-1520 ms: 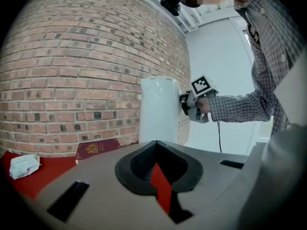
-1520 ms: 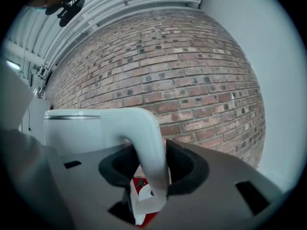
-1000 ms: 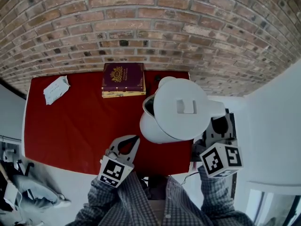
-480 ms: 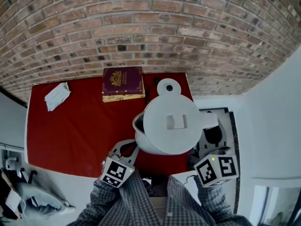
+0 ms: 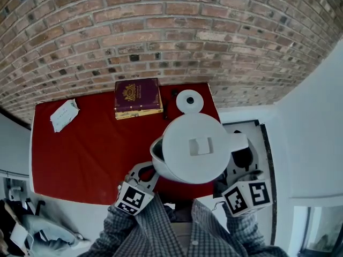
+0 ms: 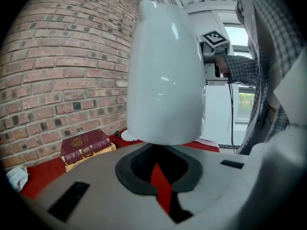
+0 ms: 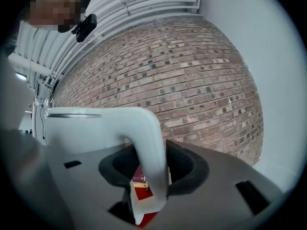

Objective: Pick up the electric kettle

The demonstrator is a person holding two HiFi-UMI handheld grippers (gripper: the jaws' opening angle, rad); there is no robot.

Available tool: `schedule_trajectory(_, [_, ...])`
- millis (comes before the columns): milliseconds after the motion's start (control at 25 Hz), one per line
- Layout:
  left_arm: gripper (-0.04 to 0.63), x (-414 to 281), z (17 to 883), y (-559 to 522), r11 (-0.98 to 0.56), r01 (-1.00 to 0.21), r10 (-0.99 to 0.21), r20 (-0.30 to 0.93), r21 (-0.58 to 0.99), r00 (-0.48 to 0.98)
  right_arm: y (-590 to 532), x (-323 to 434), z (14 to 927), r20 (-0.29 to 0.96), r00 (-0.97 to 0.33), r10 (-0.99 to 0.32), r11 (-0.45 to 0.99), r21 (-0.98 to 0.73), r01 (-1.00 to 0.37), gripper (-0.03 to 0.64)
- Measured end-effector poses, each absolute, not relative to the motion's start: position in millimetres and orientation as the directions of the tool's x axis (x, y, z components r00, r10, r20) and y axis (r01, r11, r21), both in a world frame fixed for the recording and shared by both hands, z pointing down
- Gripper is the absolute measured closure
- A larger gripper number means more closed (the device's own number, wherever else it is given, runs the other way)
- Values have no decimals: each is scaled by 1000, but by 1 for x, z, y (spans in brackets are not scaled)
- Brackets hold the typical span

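Note:
The white electric kettle (image 5: 195, 149) hangs in the air above the red table's (image 5: 80, 154) right end, clear of its round white base (image 5: 189, 101). My right gripper (image 5: 241, 162) is shut on the kettle's handle (image 7: 148, 152), which fills the gap between its dark pads. My left gripper (image 5: 146, 171) sits at the table's near edge, partly under the kettle's spout side. In the left gripper view the kettle (image 6: 165, 71) looms just above the left gripper (image 6: 156, 150), whose jaws stand close together with nothing between them.
A maroon book (image 5: 138, 97) lies at the back of the table by the brick wall (image 5: 161, 31). A white paper packet (image 5: 64, 114) sits at the table's far left corner. A white wall (image 5: 305, 143) rises to the right.
The kettle and my right gripper have drifted left and toward me, uncovering the round base behind. The kettle now overhangs my left gripper's tips.

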State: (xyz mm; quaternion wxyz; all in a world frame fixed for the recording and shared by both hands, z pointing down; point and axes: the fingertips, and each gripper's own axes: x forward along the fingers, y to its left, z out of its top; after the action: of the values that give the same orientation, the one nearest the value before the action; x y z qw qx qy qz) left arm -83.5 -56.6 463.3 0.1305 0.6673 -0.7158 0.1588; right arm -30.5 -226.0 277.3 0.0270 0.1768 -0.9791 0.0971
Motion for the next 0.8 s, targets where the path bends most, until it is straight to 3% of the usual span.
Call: schedule_trajectory(800, [591,-80,472,-55,14,-997,-902,430,-74,-45,-224,-27,279,83,-933,-349,920,-157,-358,456])
